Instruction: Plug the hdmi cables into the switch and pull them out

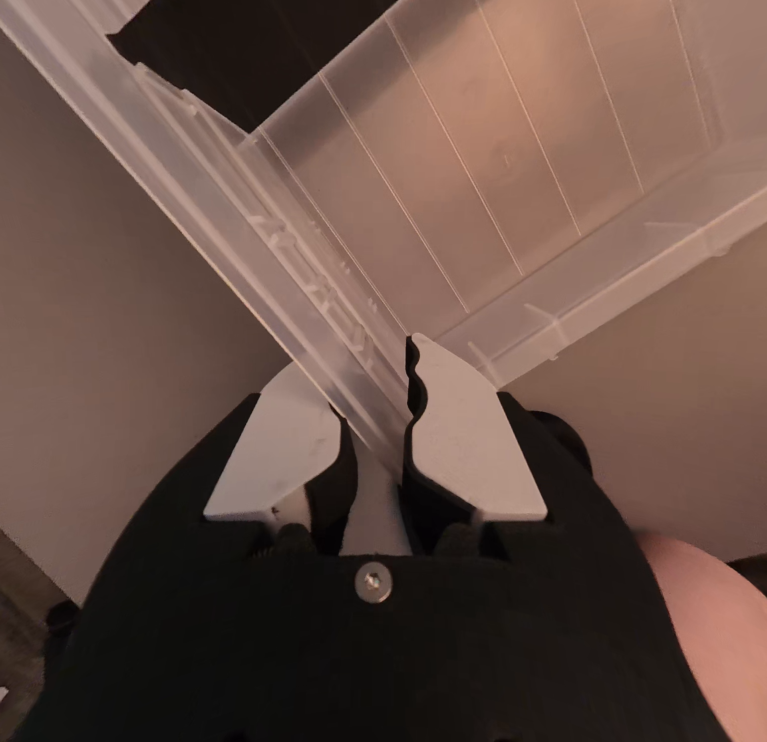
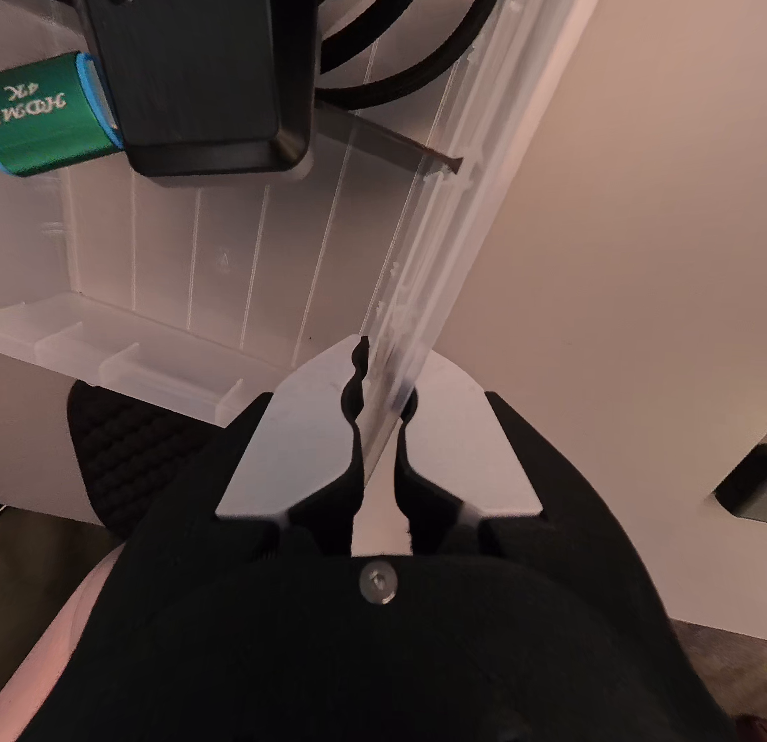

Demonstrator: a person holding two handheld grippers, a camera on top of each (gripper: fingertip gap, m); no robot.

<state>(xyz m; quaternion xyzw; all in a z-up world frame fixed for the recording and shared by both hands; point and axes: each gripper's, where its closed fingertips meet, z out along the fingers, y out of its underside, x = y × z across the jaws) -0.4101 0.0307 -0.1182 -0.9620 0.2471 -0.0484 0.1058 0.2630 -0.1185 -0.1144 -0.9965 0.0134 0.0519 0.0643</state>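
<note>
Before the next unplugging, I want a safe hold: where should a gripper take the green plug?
Grip the green plug across its flat metal shell, coming from its free end, away from the black switch. Its blue collar sits against the switch, leaving no room there.

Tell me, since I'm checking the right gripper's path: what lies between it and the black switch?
In the right wrist view, the right gripper is shut on the clear bin's wall; only bare ribbed bin floor lies between it and the switch.

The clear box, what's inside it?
Inside the clear box are a black switch, a green plug beside it, and a looped black cable. The switch hides whatever lies under it.
</note>
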